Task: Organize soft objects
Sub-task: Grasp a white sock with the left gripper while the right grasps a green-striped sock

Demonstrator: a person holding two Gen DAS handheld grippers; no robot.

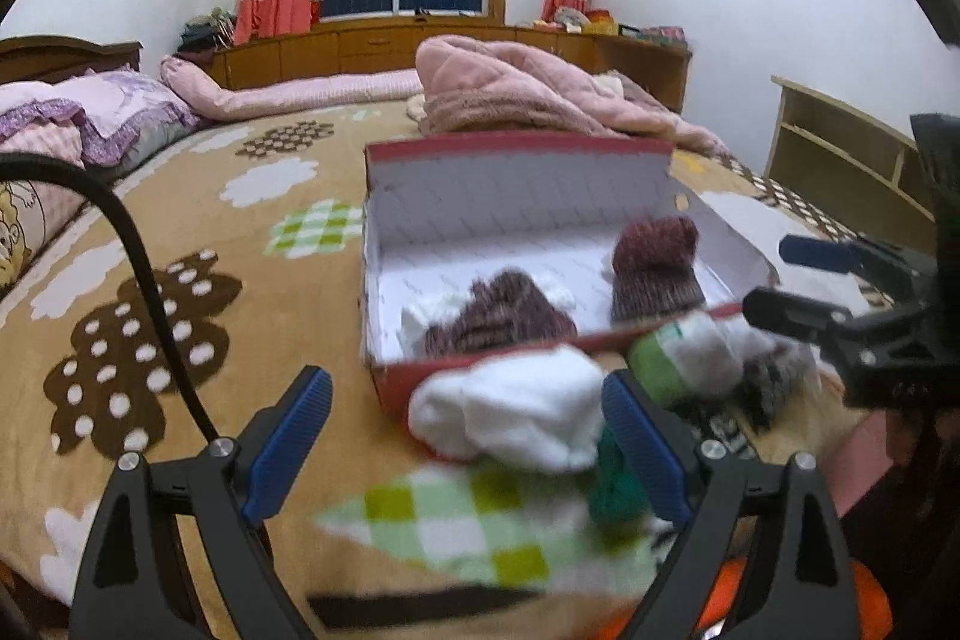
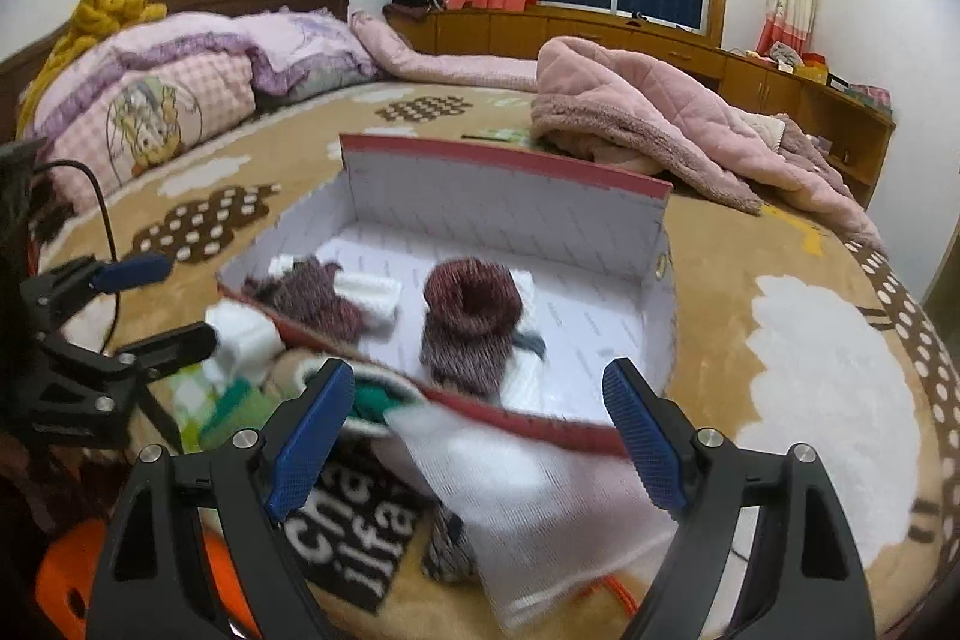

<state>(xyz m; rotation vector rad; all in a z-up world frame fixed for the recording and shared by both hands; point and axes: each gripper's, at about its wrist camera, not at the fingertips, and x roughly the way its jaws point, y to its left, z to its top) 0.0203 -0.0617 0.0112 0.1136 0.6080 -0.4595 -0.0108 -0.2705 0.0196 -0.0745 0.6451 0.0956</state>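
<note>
the white rolled sock (image 1: 510,415) lies nearest, on the bed cover (image 1: 252,316) just in front of the red front wall of the open box (image 1: 516,196), between the blue pads of the left gripper (image 1: 468,451), whose jaws stand wide apart and hold nothing; the right pad looks very near the sock, but i cannot tell if it touches. the sock's long axis runs about across the view, parallel to the box's front wall, with its rounder end toward the right pad. the right gripper (image 2: 480,436) is also wide open and empty, over a loose pile of socks (image 2: 252,394) and a white cloth or bag (image 2: 540,508) that lies against the same wall. inside the box, two dark red knitted rolls (image 2: 468,316) already sit with some white ones, so i judge the sorting is partly done. the risks i see: the pile is mixed and blurred, so closing jaws may catch a green piece (image 1: 618,484) together with the white sock; a soft roll pinched at its end may unroll or slip out; and a low lift may hit the box wall and push the light box over the bed.
</note>
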